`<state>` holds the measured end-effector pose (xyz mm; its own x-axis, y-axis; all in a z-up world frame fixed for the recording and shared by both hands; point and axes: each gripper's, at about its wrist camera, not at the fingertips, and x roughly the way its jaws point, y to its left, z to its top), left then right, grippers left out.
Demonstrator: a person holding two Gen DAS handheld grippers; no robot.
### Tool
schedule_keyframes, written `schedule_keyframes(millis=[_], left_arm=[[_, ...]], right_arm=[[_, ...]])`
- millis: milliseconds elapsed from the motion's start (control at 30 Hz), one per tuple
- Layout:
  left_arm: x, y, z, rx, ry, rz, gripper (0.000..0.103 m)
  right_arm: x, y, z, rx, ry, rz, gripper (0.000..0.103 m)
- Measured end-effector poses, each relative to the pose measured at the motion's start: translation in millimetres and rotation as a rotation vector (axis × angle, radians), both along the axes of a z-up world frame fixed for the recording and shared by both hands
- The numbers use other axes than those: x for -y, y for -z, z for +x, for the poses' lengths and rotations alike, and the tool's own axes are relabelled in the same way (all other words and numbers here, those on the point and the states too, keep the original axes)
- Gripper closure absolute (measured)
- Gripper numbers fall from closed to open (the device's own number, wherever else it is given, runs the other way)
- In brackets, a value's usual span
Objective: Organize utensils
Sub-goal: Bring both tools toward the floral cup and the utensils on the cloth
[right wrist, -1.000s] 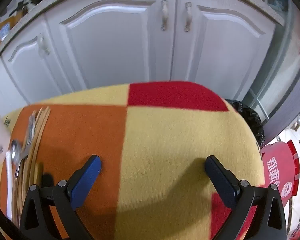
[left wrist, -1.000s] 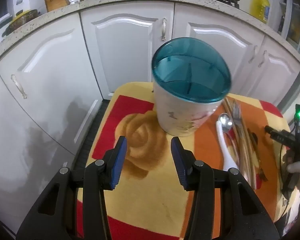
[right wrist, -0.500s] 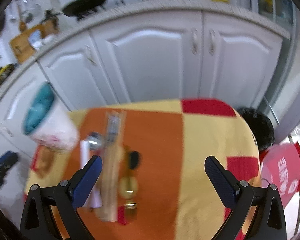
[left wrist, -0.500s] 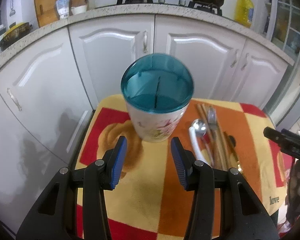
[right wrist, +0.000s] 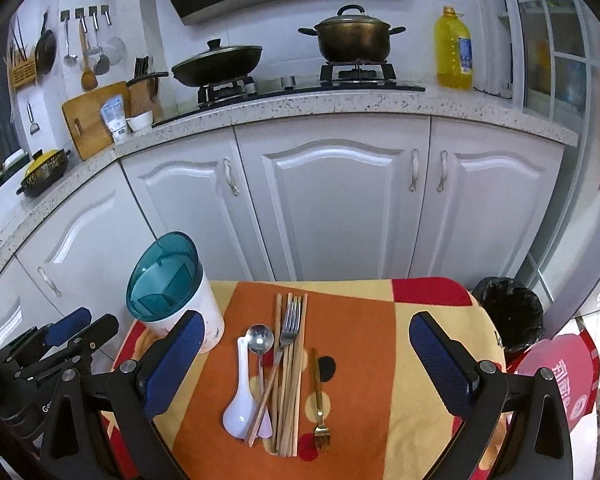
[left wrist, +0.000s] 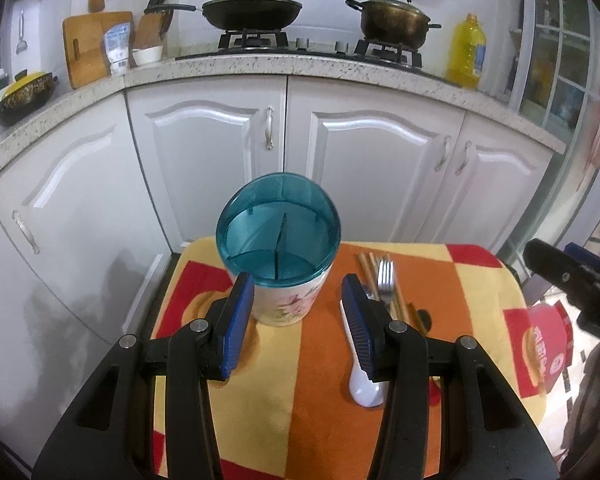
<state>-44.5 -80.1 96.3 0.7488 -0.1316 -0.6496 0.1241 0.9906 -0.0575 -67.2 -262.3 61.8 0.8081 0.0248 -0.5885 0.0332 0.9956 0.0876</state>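
Observation:
A white utensil holder (right wrist: 172, 292) with a teal divided top (left wrist: 278, 228) stands at the far left of a small table under a red, orange and yellow cloth (right wrist: 356, 360). To its right lie a white soup spoon (right wrist: 240, 396), a steel spoon (right wrist: 260, 340), a steel fork (right wrist: 290, 324), several wooden chopsticks (right wrist: 292, 384) and a small gold fork (right wrist: 320, 408). My left gripper (left wrist: 296, 320) hovers open just before the holder. My right gripper (right wrist: 304, 368) is wide open above the utensils, holding nothing.
White cabinet doors (right wrist: 332, 208) close off the far side under a speckled counter (right wrist: 340, 104) with a stove, pans and an oil bottle (right wrist: 452, 50). A black bin (right wrist: 508, 312) and a red stool (right wrist: 556, 376) stand right of the table.
Both grippers have pulled back and up from the table. The holder looks smaller and farther in the left view; the utensils have come into full sight in the right view. Jaws unchanged.

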Motion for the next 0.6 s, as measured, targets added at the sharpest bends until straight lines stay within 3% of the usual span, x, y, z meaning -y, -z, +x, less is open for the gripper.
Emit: schedule_keyframes(millis=[600], left_arm=[[7.5,-11.9,-0.8,0.022,0.017,-0.006,0.058]], right_arm=[[-7.2,-12.0,-2.6,0.023,-0.028,-0.040,0.000]])
